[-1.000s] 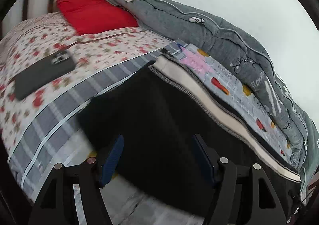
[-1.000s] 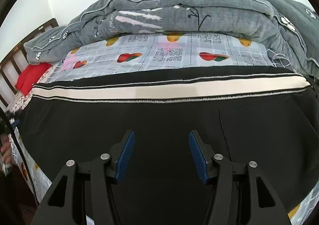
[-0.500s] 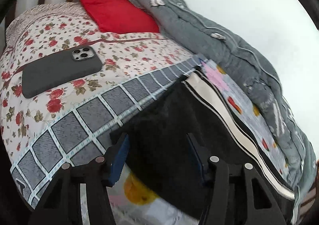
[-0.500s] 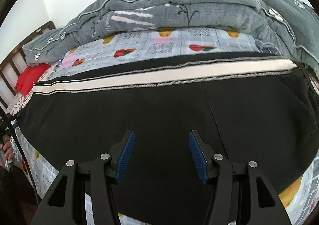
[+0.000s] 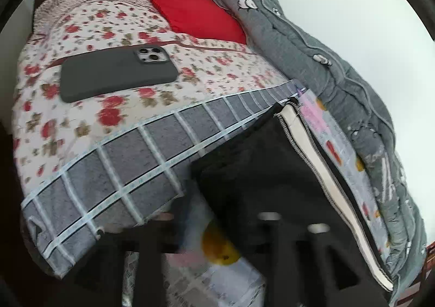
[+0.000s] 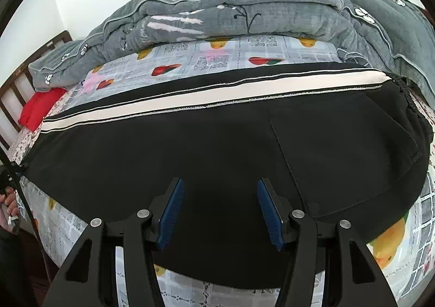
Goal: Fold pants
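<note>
Black pants (image 6: 217,143) with a white side stripe (image 6: 217,92) lie lengthwise across the bed, waistband at the right. In the left wrist view the leg end of the pants (image 5: 252,160) lies near the bed's front edge. My right gripper (image 6: 220,210) is open, its blue pads (image 6: 171,211) hovering over the black cloth near the front edge. My left gripper (image 5: 217,228) is blurred at the leg end of the pants; whether its jaws stand open or shut does not show.
A dark phone (image 5: 117,73) lies on the floral sheet (image 5: 81,116). A red pillow (image 5: 190,10) sits by the headboard. A folded grey quilt (image 6: 244,18) runs along the wall side. A grey checked cloth (image 5: 117,171) covers the bed's near corner.
My left gripper has swung left and back towards the leg end, and its image is now blurred. My right gripper has drawn back a little towards the front edge, still open.
</note>
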Motion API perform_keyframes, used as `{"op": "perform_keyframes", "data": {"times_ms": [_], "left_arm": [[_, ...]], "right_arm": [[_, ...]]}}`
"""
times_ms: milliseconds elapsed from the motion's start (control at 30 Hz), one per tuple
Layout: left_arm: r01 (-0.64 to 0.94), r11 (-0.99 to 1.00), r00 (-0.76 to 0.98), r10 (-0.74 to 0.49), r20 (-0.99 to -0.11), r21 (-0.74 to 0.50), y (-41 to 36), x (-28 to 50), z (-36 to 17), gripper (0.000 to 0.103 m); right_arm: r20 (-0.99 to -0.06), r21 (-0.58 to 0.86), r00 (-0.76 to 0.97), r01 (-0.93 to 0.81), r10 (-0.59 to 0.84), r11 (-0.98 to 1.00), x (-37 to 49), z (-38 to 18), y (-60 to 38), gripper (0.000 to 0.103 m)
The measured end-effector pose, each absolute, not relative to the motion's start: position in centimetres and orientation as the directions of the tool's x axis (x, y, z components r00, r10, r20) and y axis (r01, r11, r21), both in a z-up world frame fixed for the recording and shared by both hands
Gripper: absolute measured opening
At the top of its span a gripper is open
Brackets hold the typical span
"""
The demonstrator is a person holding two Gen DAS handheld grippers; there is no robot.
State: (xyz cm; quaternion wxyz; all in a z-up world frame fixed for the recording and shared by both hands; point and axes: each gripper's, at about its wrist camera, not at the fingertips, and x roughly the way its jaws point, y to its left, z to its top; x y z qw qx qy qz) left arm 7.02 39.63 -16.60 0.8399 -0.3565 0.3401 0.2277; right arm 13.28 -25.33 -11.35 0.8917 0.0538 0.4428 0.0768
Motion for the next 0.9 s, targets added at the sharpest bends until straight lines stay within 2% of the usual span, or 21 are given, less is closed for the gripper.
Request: {"op": "perform_keyframes", "data": {"times_ms": [33, 200, 333, 600, 633, 733, 867, 900], "left_arm": [[-0.614, 0.640, 0.683, 0.136, -0.718, -0.463, 39.5, 6.5, -16.5, 0.070], [-0.503, 0.661, 0.751, 0.015, -0.660, -0.557, 37.5, 5.8, -16.9, 0.071], [-0.470, 0.691, 0.755, -0.007, -0.656, -0.549, 36.4, 7.3, -17.2, 0.071], [-0.473, 0.622, 0.771, -0.052, -0.635, -0.624, 38.6, 10.6, -18.1, 0.069], [-0.476, 0.618, 0.769, -0.052, -0.637, -0.625, 38.8, 10.6, -18.1, 0.068], [-0.523, 0.618, 0.739, -0.014, -0.674, -0.587, 38.7, 10.4, -17.9, 0.042], [-0.502, 0.624, 0.747, -0.036, -0.663, -0.599, 38.7, 9.8, -18.5, 0.029], [-0.498, 0.621, 0.752, -0.039, -0.658, -0.605, 38.7, 9.6, -18.6, 0.028]], "right_arm": [[-0.780, 0.162, 0.598, -0.092, 0.184, 0.983, 13.1, -11.3, -25.5, 0.056], [-0.788, 0.170, 0.588, -0.074, 0.181, 0.983, 12.5, -11.8, -26.7, 0.056], [-0.796, 0.149, 0.581, -0.080, 0.167, 0.986, 11.8, -12.2, -27.2, 0.056], [-0.796, 0.151, 0.584, -0.065, 0.161, 0.986, 9.7, -12.4, -29.1, 0.056], [-0.794, 0.154, 0.587, -0.062, 0.160, 0.986, 9.6, -12.5, -29.2, 0.056], [-0.777, 0.158, 0.613, -0.033, 0.145, 0.987, 9.4, -12.8, -29.9, 0.056], [-0.777, 0.214, 0.602, -0.021, 0.183, 0.977, 10.4, -14.6, -30.7, 0.059], [-0.777, 0.225, 0.599, -0.021, 0.192, 0.974, 10.7, -15.1, -30.7, 0.062]]}}
